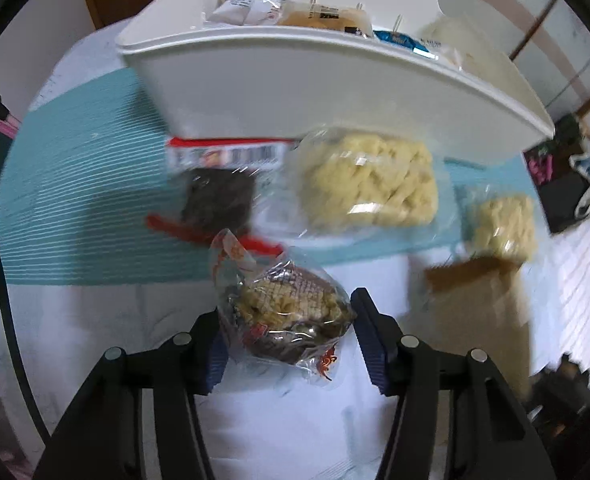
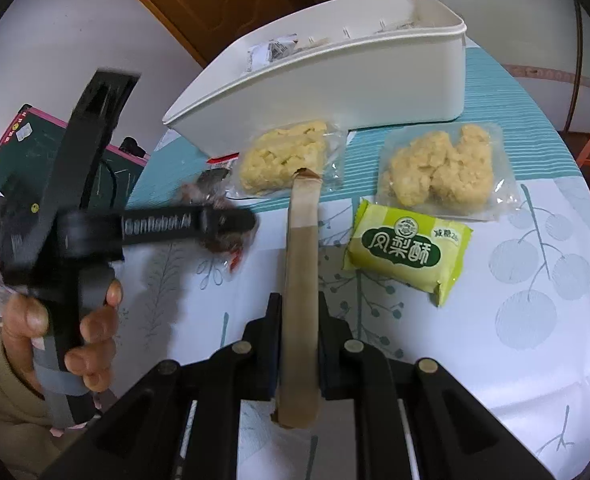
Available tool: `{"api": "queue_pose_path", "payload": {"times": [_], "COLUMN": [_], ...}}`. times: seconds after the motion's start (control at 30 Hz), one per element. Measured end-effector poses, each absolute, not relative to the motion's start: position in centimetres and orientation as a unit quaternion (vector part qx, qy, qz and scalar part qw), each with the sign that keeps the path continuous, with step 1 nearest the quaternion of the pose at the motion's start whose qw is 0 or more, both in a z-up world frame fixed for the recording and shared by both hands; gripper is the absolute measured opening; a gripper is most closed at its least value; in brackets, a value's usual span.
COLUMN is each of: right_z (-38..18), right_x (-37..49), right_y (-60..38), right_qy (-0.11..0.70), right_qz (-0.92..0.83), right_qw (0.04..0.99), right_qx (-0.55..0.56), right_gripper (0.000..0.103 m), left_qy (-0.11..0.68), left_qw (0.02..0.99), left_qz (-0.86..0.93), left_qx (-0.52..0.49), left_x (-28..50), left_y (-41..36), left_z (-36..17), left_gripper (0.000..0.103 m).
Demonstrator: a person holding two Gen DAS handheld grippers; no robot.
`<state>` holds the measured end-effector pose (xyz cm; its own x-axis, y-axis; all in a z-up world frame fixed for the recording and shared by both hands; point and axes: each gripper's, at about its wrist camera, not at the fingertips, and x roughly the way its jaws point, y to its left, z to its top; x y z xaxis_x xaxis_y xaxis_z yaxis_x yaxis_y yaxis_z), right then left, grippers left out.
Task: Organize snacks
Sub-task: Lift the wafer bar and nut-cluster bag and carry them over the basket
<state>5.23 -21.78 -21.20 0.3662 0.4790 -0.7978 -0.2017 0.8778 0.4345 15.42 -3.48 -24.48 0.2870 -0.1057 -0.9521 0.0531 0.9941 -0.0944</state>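
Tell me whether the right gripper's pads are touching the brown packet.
Touching. The right wrist view shows the right gripper shut on the brown packet, both pads pressed flat against its sides with no gap.

A: Right claw (image 2: pixel 297 320)?
B: Jaws clamped on a long tan packet (image 2: pixel 299 280); its far end overlaps the nearer of 2 clear bags of yellow puffed snack (image 2: pixel 283 156).
A: Second bag (image 2: pixel 441 166)?
B: To the right, apart from the first, just above a green wrapped pastry (image 2: pixel 409 254).
A: Bin?
B: White bin (image 2: pixel 335 92) behind them on the counter (image 2: pixel 515 360), packets inside.
A: Left side?
B: A hand (image 2: pixel 71 336) grips the left claw (image 2: pixel 231 220), blurred, over a dark-wrapped snack (image 2: pixel 215 188); jaw state unreadable.
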Motion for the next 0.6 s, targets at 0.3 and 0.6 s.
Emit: {"api": "queue_pose_path", "payload": {"times": [0.3, 0.6], "right_z": [-16.4, -6.7], "right_x": [5.3, 6.7], "right_y": [-22.1, -22.0], "right_qy": [0.485, 0.4], "right_qz": [0.214, 0.214], "right_qw": [0.839, 0.888], "right_qx": [0.12, 0.076], "right_gripper": [0.014, 0.014], "left_qy": [0.545, 0.449], "left_qw": [0.837, 0.89], "left_qz": [-0.045, -0.055], "left_qx": [0.025, 0.047], "left_x": [11.4, 11.7], "left_y": [-1.1, 0.6], "left_z": [-18.9, -7.2], "left_gripper": [0.054, 0.055]}}
